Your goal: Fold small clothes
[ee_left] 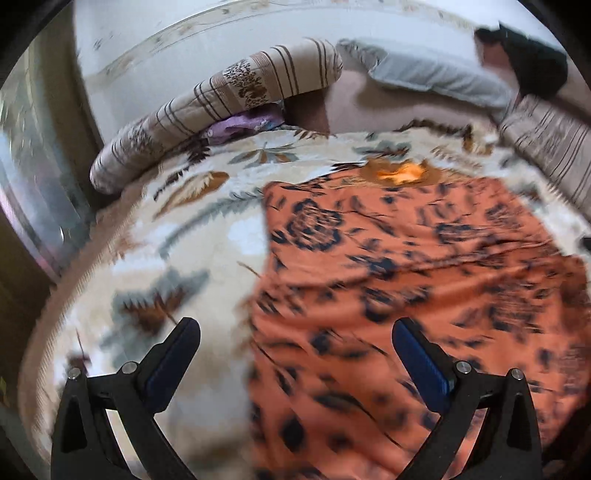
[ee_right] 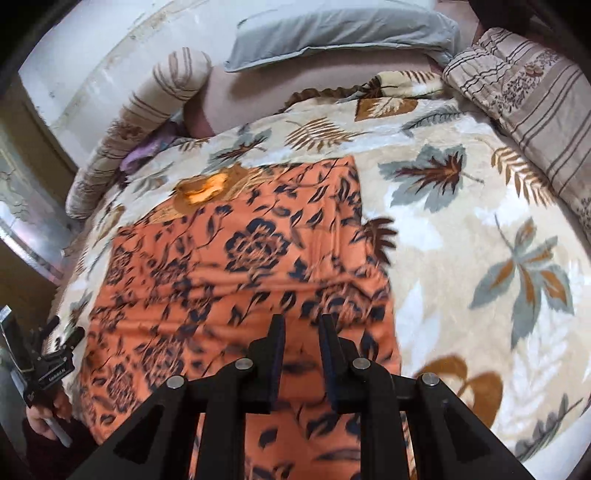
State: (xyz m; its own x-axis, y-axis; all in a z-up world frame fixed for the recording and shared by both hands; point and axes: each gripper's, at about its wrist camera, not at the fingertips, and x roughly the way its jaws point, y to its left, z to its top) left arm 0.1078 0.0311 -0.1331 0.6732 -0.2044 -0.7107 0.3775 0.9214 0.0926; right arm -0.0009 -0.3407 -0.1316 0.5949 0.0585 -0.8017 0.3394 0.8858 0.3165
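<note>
An orange garment with dark blue flowers [ee_left: 406, 266] [ee_right: 240, 258] lies spread flat on a leaf-patterned blanket [ee_left: 177, 206] [ee_right: 461, 229]. A brighter orange patch [ee_right: 207, 188] shows at its far edge. My left gripper [ee_left: 295, 326] hangs wide open above the garment's near left edge, with nothing between its fingers. My right gripper [ee_right: 303, 325] hovers over the garment's near right part. Its jaws stand a narrow gap apart, and the cloth seen through the gap lies on the bed below. A person's hand [ee_right: 44, 417] holds the left gripper at the lower left of the right wrist view.
A grey pillow [ee_left: 436, 77] [ee_right: 332, 33] and striped bolsters [ee_left: 221, 99] [ee_right: 524, 96] line the far side of the bed. A purple cloth [ee_left: 236, 125] is tucked under the left bolster. A black object [ee_left: 535, 62] sits far right. The bed's edge drops off at the left.
</note>
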